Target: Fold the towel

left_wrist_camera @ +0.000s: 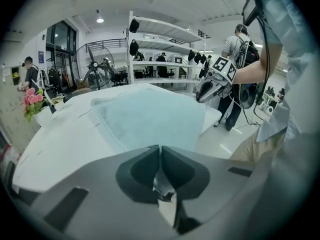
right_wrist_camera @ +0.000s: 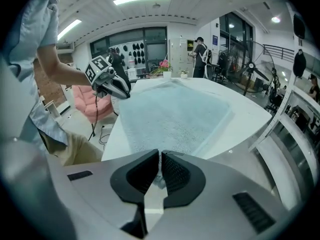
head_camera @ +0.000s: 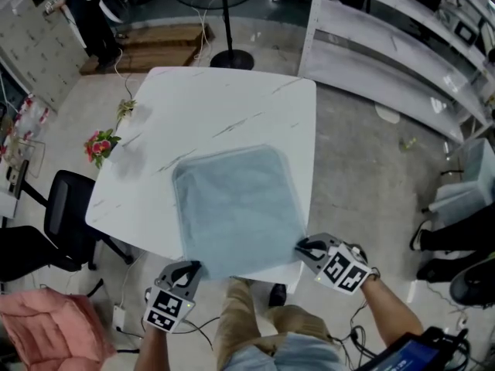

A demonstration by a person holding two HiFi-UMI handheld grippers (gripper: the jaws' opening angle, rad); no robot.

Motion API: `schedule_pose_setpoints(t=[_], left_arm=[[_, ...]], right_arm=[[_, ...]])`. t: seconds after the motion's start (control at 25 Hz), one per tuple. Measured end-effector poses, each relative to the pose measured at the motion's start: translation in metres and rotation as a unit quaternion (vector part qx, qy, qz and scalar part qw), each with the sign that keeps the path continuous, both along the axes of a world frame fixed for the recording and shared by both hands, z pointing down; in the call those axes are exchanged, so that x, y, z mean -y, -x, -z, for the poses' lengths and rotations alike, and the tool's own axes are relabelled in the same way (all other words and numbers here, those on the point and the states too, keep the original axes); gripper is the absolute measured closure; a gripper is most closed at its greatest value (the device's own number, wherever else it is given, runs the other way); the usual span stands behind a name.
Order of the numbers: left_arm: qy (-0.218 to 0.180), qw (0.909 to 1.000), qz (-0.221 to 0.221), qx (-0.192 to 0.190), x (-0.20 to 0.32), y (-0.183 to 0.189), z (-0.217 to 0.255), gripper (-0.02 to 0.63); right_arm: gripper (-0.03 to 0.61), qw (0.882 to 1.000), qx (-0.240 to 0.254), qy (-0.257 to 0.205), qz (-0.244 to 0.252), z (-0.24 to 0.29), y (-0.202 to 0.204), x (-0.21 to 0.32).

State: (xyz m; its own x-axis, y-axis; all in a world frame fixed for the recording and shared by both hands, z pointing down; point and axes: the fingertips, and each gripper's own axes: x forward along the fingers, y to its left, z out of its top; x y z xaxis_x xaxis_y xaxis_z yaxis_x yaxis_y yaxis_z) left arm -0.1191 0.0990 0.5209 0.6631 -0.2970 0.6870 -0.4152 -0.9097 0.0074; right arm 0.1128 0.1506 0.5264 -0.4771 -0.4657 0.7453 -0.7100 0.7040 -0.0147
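A light blue towel (head_camera: 236, 211) lies flat on the near half of the white marble-look table (head_camera: 224, 99), and its near edge reaches the table's front edge. My left gripper (head_camera: 195, 267) is at the towel's near left corner, shut on it. My right gripper (head_camera: 302, 247) is shut on the near right corner. In the left gripper view the jaws (left_wrist_camera: 160, 153) are closed with cloth pinched between them, the towel (left_wrist_camera: 150, 119) spreads ahead and the right gripper (left_wrist_camera: 207, 91) is off to the right. In the right gripper view the closed jaws (right_wrist_camera: 160, 158) pinch the towel (right_wrist_camera: 172, 114), and the left gripper (right_wrist_camera: 117, 89) is at its far side.
A small pot of pink flowers (head_camera: 100, 144) stands at the table's left edge. A black office chair (head_camera: 66, 215) and a pink seat (head_camera: 39, 323) are to the left. White shelving (head_camera: 387, 45) runs along the right, and a fan stand (head_camera: 230, 56) is beyond the table. A person (head_camera: 89, 14) stands far back left.
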Motion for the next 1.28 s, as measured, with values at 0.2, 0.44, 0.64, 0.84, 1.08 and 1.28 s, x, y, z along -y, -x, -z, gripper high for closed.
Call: schedule_pose_setpoints(t=[0.2,0.44,0.64,0.84,1.08,1.28], left_arm=[[0.013,0.9997,0.003,0.019,-0.032,0.011,-0.014,0.594],[-0.048,0.9987,0.017,-0.007,-0.04,0.013,0.007,0.592],[-0.129,0.9916,-0.008,-0.008,-0.047,0.011,0.033,0.467],[-0.222,0.9727,-0.053,0.041,-0.047,0.02,0.027,0.343],[-0.363,0.9186,-0.093,0.126,-0.032,0.03,0.01,0.319],[-0.387,0.9049,-0.12,0.131,-0.036,0.022,-0.006,0.318]], right_arm=[[0.546,1.0,-0.005,0.002,0.015,-0.001,0.005,-0.02],[0.52,0.999,0.019,-0.019,0.038,0.021,0.008,-0.026],[0.402,0.995,0.021,-0.055,0.081,0.047,0.007,-0.04],[0.359,0.984,-0.031,-0.127,0.121,0.057,0.003,-0.045],[0.307,0.947,-0.133,-0.253,0.148,0.052,0.0,-0.04],[0.291,0.937,-0.162,-0.27,0.15,0.045,0.003,-0.047]])
